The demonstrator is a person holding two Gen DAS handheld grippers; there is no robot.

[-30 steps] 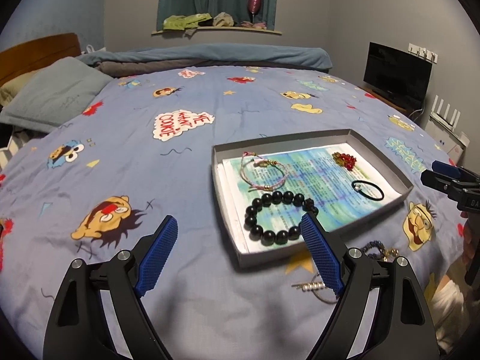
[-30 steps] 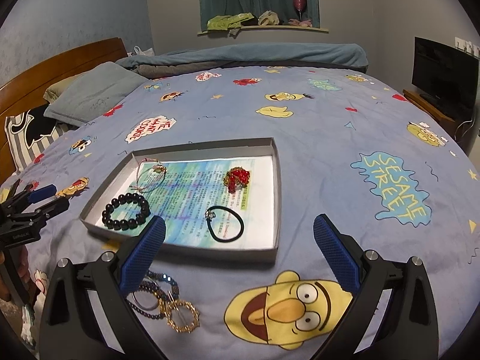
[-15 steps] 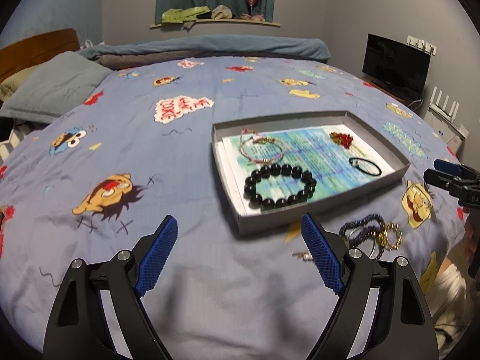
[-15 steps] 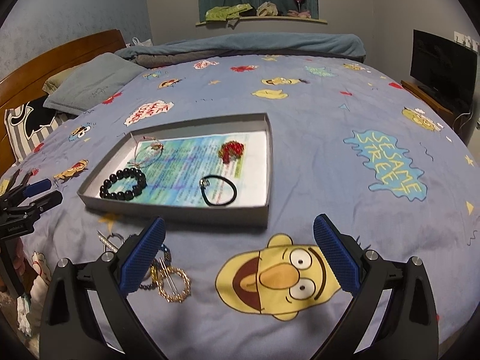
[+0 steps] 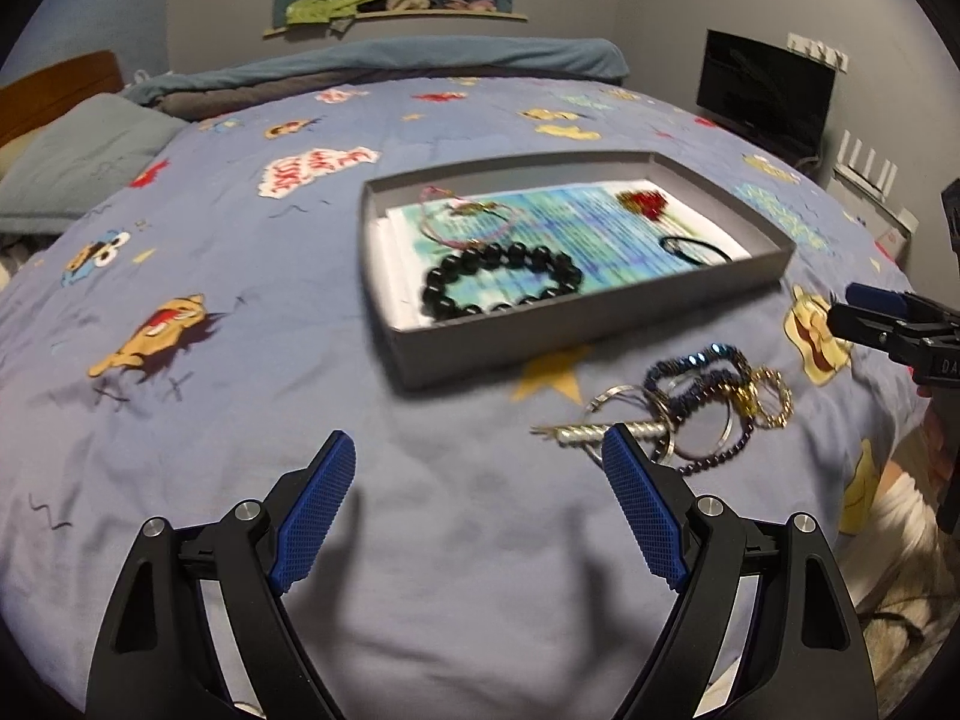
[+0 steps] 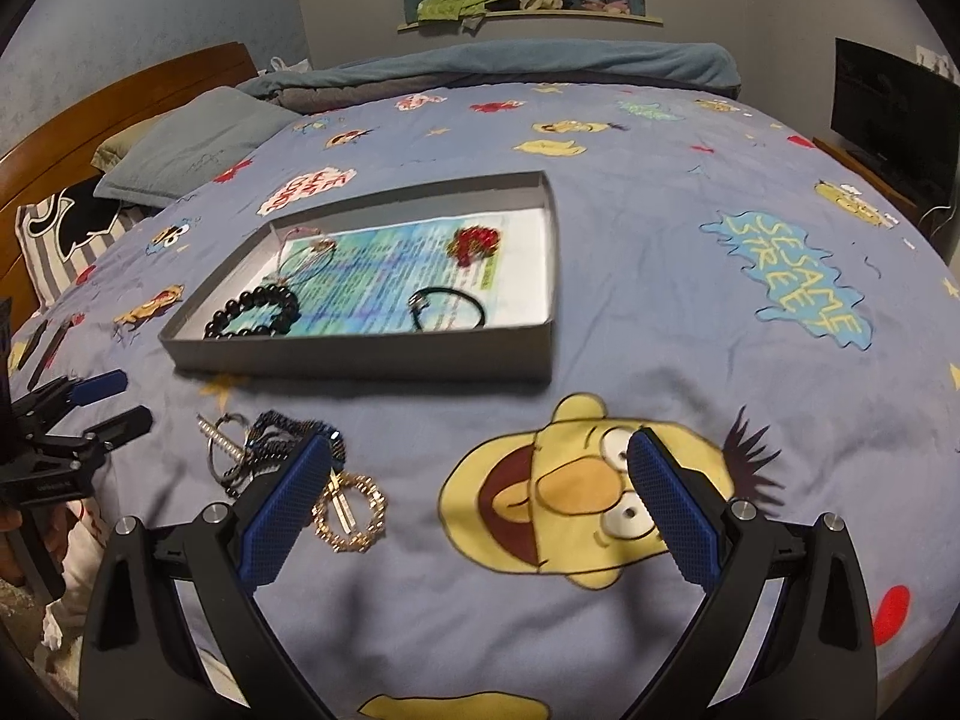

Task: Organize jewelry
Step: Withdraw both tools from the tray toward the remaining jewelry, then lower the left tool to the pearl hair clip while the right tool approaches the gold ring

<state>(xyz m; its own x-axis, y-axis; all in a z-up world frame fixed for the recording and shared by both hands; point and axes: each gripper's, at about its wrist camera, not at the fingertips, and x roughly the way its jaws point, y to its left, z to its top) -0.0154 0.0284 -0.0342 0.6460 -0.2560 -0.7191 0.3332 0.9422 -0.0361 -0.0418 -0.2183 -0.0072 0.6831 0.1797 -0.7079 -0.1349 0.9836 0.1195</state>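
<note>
Both my left gripper (image 5: 474, 468) and right gripper (image 6: 480, 462) hang with fingers spread, empty. The grey tray (image 5: 576, 315) on the bed (image 5: 240, 360) holds four pieces, its long axis running left-right. One tangled pile of jewelry (image 5: 696, 408) lies just before it.

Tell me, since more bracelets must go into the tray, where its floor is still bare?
In the tray, bare floor lies along the right wall beyond the red charm and hair tie, and mid-paper between the black beads and that tie. The left end, with the pink bracelet, is crowded.
</note>
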